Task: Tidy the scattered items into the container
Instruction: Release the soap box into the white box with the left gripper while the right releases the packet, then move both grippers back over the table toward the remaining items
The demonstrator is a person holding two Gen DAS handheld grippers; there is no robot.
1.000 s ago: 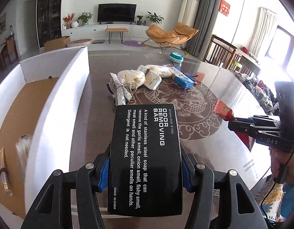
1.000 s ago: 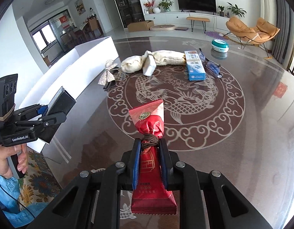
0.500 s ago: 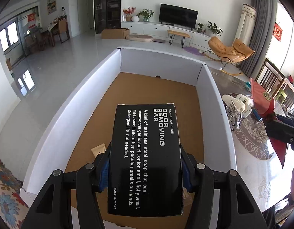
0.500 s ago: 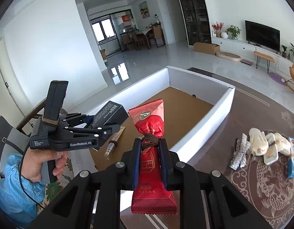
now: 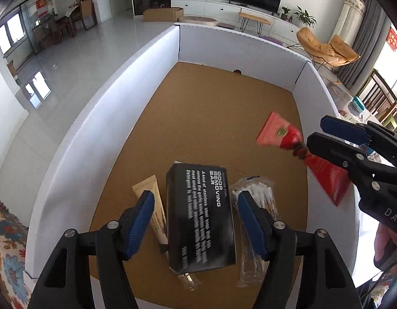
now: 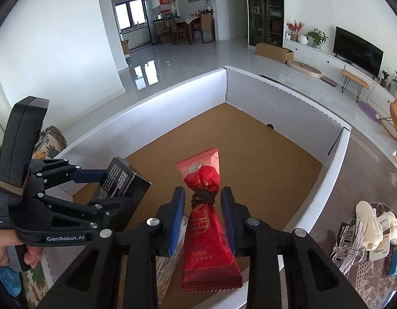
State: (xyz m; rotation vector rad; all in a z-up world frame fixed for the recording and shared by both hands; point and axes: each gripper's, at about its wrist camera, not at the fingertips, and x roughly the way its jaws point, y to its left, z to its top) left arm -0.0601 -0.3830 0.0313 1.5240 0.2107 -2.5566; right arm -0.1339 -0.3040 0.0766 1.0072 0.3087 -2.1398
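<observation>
- Left tool (image 5: 196, 221), lower centre, is opening over the container (image 5: 103, 118); the black box (image 5: 201, 219) drops free between its pads.
- Right tool (image 6: 202, 219) is opening too, the red packet (image 6: 206, 221) loose between its pads, so it falls inside.

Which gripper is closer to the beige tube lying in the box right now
Left. The left gripper, jaws opening around the black odor-removing-bar box, hangs right above the beige tube. The right gripper, releasing the red packet, is off by the container's far-side wall.
</observation>
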